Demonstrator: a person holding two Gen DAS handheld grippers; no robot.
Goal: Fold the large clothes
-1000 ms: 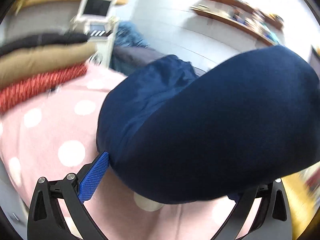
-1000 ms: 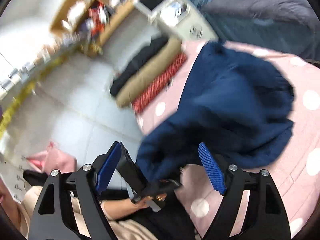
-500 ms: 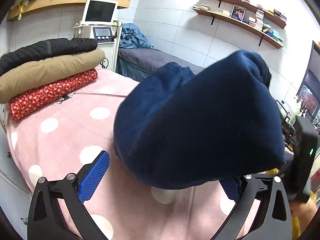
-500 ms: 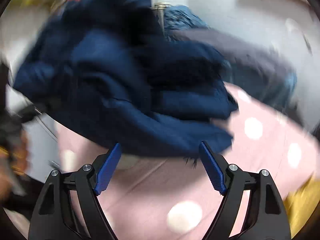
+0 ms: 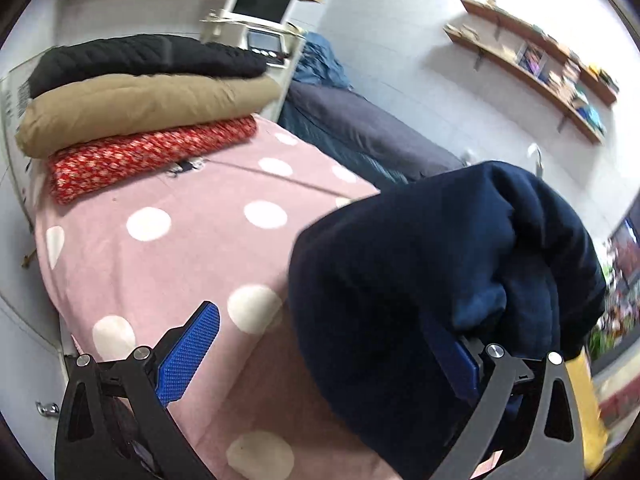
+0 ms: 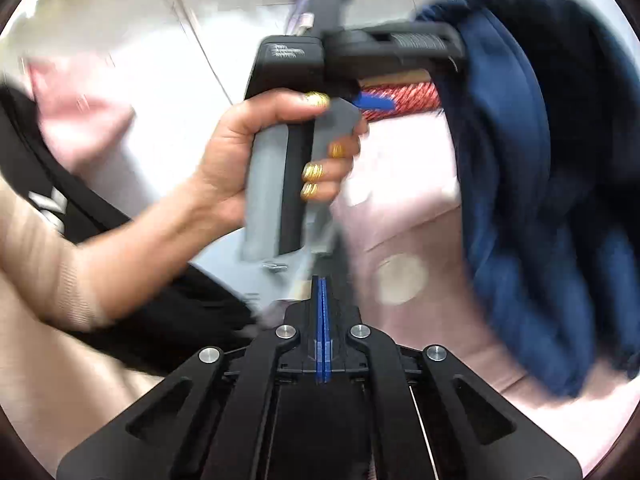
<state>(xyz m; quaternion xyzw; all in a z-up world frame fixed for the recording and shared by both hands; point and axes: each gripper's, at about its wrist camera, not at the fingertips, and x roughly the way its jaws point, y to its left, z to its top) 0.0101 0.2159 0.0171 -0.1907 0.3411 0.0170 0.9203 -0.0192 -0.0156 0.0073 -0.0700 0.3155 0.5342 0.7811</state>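
Your left claw (image 5: 320, 360): wide, navy garment (image 5: 440, 280) draped, now lower over bed (image 5: 160, 260) | right claw (image 6: 321, 320): newly closed, seemingly empty.

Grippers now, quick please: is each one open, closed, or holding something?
Left gripper: open, with the navy garment draped over its right finger; no clamp visible.
Right gripper: closed, pads together, with nothing between them.

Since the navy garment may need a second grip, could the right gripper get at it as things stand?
Probably yes: the navy garment hangs to the front-right of the right gripper with nothing between them, but its jaws are shut and must open first.
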